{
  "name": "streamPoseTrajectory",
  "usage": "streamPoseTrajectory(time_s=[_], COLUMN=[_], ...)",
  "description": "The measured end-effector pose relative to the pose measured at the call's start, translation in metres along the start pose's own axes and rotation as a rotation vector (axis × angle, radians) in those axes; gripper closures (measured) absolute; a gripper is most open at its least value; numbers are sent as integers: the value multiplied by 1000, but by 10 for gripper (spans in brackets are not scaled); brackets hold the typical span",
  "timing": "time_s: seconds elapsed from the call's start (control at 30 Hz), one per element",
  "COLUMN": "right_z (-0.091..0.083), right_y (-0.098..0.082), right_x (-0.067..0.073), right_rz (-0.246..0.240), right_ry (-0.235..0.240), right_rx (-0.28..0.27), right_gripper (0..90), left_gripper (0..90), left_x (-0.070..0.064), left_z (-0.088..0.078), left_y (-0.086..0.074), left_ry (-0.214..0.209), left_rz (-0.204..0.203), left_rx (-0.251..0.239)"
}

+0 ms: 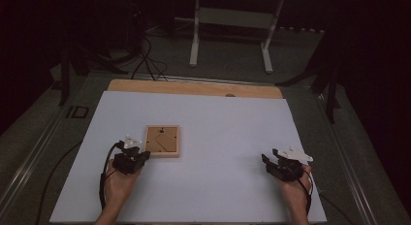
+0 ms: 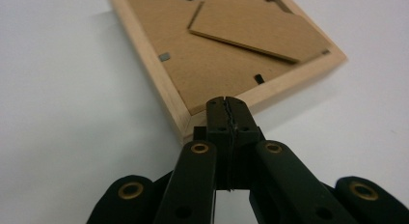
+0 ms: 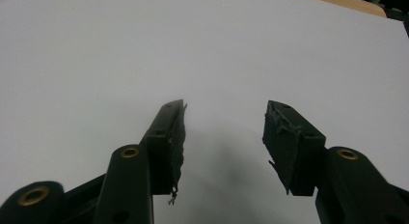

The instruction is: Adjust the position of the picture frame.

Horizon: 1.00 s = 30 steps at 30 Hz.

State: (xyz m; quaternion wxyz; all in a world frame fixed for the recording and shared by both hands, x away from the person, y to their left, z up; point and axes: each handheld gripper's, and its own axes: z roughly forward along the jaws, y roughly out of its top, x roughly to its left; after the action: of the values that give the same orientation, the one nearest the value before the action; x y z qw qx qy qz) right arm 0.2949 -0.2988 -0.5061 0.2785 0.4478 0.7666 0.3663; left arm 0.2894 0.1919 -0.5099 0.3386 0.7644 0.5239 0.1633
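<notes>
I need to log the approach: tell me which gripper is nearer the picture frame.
Left. The left gripper, jaws shut, sits at the near left corner of the face-down picture frame. The right gripper, jaws open, rests far off toward the table's right side.

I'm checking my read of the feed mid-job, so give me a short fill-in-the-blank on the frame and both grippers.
1. The frame lies with its ____ side up on the white table.
2. The left gripper has its jaws ____, right at the frame's near corner.
3. The right gripper has its jaws ____, with nothing between them.

Missing words: back; shut; open
</notes>
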Motion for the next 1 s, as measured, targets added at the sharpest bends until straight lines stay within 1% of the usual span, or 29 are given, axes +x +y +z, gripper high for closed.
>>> streamPoseTrajectory(time_s=[0.1,0.23,0.27,0.33,0.4,0.43,0.47,0.5,0.53,0.6,0.63,0.7,0.8,0.9,1.0], right_z=[0,1,1,0,1,1,1,1,1,0,1,1,1,1,1], right_y=[0,0,0,0,0,0,0,0,0,0,0,0,0,0,0], right_x=[0,0,0,0,0,0,0,0,0,0,0,0,0,0,0], right_rz=[-2,-2,-2,-2,-3,-3,-3,-3,-2,-2,-2,-3,-4,-5,-4], right_ry=[1,0,1,1,1,1,1,2,2,2,2,3,3,4,4], right_rx=[1,1,1,1,1,1,1,1,1,1,1,1,2,2,2], right_gripper=[492,492,492,492,492,492,492,491,491,490,490,490,490,490,489], left_gripper=[897,893,881,826,794,769,769,731,714,672,658,643,617,607,610], left_x=[7,13,12,10,6,6,6,5,5,7,8,12,18,21,25], left_z=[2,4,3,3,1,1,1,0,-2,-2,-1,0,5,8,16], left_y=[2,3,4,4,6,6,6,7,10,12,13,15,19,22,24], left_ry=[24,36,34,36,39,39,39,32,34,43,54,54,64,62,63], left_rz=[-18,-44,-42,-32,-23,-23,-23,-15,-6,1,-2,-9,-6,-5,-17], left_rx=[-13,-26,-27,-33,-50,-50,-50,-71,-85,-99,-102,-119,-101,-90,-63])
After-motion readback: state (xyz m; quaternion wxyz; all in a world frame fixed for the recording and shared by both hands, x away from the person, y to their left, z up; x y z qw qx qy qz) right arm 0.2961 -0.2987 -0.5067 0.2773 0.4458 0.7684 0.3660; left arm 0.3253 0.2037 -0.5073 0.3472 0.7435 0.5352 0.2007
